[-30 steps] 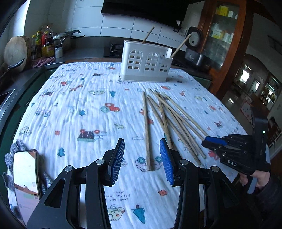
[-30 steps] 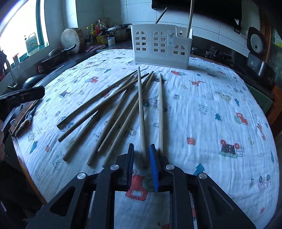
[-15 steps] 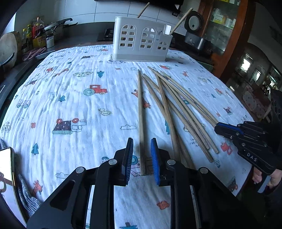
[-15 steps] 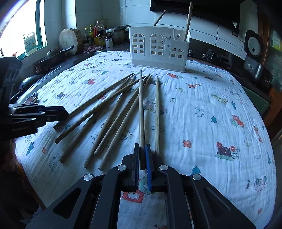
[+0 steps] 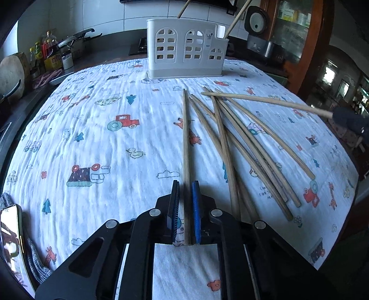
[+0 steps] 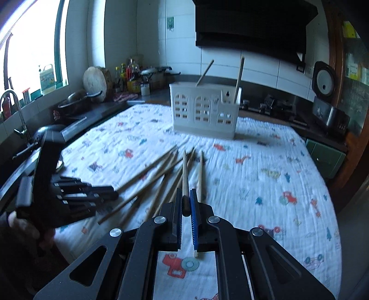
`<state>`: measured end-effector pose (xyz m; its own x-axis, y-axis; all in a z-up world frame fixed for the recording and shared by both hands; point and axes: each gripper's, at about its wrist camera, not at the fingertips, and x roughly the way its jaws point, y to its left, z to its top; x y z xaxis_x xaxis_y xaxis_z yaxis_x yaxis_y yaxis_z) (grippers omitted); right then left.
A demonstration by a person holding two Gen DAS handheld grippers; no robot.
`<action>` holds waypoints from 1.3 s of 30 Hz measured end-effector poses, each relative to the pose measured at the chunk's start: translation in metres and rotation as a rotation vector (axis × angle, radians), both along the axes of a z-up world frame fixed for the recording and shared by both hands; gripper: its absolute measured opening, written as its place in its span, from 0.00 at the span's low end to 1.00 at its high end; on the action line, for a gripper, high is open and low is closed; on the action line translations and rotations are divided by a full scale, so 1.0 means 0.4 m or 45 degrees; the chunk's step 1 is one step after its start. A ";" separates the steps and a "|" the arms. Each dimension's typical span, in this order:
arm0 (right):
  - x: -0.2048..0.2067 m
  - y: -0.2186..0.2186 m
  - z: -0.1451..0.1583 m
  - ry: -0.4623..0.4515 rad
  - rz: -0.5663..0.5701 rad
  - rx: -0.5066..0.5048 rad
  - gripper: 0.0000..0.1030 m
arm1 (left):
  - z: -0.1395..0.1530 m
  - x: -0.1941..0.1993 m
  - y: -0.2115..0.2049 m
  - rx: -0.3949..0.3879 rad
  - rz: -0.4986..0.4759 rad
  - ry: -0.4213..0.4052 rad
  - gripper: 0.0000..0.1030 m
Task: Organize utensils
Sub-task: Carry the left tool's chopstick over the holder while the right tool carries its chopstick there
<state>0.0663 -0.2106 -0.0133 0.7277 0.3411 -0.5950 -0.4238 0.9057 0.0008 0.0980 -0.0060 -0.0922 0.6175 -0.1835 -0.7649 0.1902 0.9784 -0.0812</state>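
Observation:
A white utensil holder (image 5: 186, 50) (image 6: 203, 115) stands at the far side of the table with two chopsticks upright in it. Several wooden chopsticks (image 5: 253, 147) (image 6: 161, 175) lie loose on the printed cloth. My left gripper (image 5: 185, 184) (image 6: 110, 196) is low over the cloth, its jaws closing tight on the leftmost chopstick (image 5: 185, 138), which still lies flat. My right gripper (image 6: 185, 191) (image 5: 350, 118) is shut on another chopstick (image 6: 184, 170) (image 5: 265, 100) and holds it in the air above the pile, tip toward the holder.
A phone (image 5: 10, 235) on a grey cloth lies at the table's near left corner. Left of the table, a dark counter carries bottles (image 5: 46, 53), a round chopping board (image 6: 94, 80), pans and a sink tap (image 6: 11, 99). A rice cooker (image 5: 256, 18) sits behind the holder.
My left gripper came forward and down and closed on the leftmost chopstick. My right gripper, shut on its chopstick, lifted it off the cloth.

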 end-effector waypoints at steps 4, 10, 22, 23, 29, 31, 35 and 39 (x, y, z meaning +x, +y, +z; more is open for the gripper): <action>0.001 0.001 0.062 -0.058 0.002 0.024 0.07 | 0.012 0.001 -0.008 0.042 0.011 -0.006 0.06; 0.030 0.009 0.146 -0.119 0.021 0.028 0.07 | 0.091 -0.017 0.011 0.000 0.002 -0.086 0.06; 0.168 0.028 0.301 -0.108 0.071 0.027 0.06 | 0.357 0.072 0.057 -0.111 -0.049 -0.307 0.06; 0.181 0.028 0.317 -0.111 0.070 0.024 0.06 | 0.375 0.091 0.057 -0.110 -0.051 -0.312 0.06; 0.259 0.030 0.434 -0.117 0.076 0.018 0.06 | 0.459 0.188 0.058 -0.117 -0.091 -0.304 0.06; 0.284 0.029 0.473 -0.122 0.076 0.027 0.06 | 0.499 0.213 0.058 -0.112 -0.097 -0.320 0.06; 0.330 0.031 0.544 -0.145 0.064 0.017 0.06 | 0.596 0.245 0.057 -0.119 -0.128 -0.381 0.06; 0.378 0.039 0.600 -0.182 0.039 -0.014 0.06 | 0.705 0.282 0.056 -0.108 -0.137 -0.462 0.06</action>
<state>0.2173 -0.1948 0.2268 0.7948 0.3586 -0.4896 -0.4464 0.8920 -0.0712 0.2109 0.0164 0.1898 0.8190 -0.3153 -0.4795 0.3229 0.9439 -0.0692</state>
